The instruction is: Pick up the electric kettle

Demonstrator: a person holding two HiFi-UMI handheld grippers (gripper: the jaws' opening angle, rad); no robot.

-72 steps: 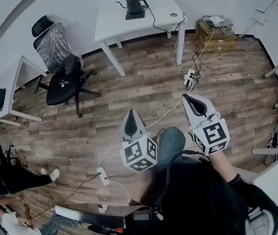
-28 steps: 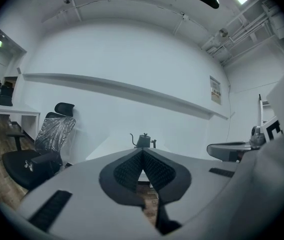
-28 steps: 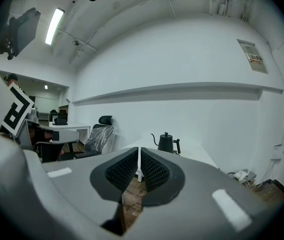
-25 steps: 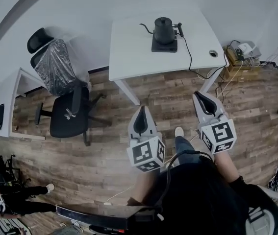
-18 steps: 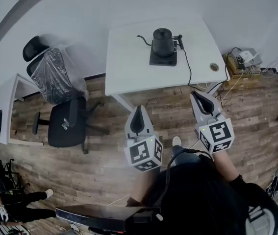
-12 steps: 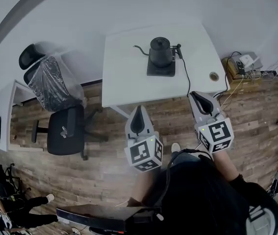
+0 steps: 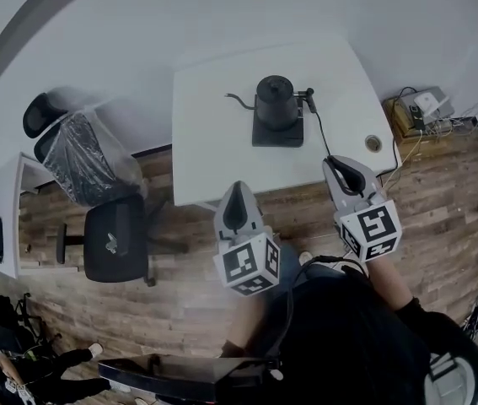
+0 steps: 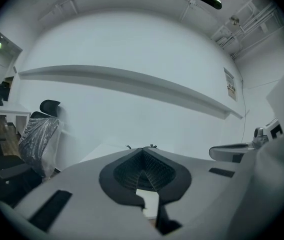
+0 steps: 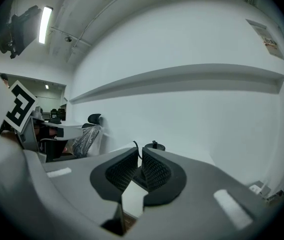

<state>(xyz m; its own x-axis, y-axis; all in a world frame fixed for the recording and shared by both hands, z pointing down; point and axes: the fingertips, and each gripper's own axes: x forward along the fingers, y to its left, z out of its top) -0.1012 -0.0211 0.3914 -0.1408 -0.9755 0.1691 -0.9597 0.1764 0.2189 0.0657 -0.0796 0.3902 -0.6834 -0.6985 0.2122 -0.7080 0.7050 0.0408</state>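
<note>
- The head view alone shows the whole kettle [image 7: 274,99]. It stands upright on a square base [image 7: 277,132], ahead of the left tool [image 7: 235,191] and right tool [image 7: 336,165], between the two and well apart from both.
- The right gripper view catches only the kettle's lid and knob over its pads. The left gripper view shows little more than a sliver of it.
- Those two views settle the jaws, which are together on each tool with nothing between them.
- The thin spout [image 7: 237,99] points off to the left tool's side and the handle to the right tool's side. The kettle's long axis therefore runs across the way the tools point.
- A cord [image 7: 319,133] runs from the base back towards the right tool.
- The desk [image 7: 213,142] is white and stands against a white wall.
- The floor [image 7: 179,277] is wood plank.
- A black chair [image 7: 116,239] with a plastic-wrapped back stands left of the left tool.
- A box [image 7: 420,112] of gear sits right of the right tool.
</note>
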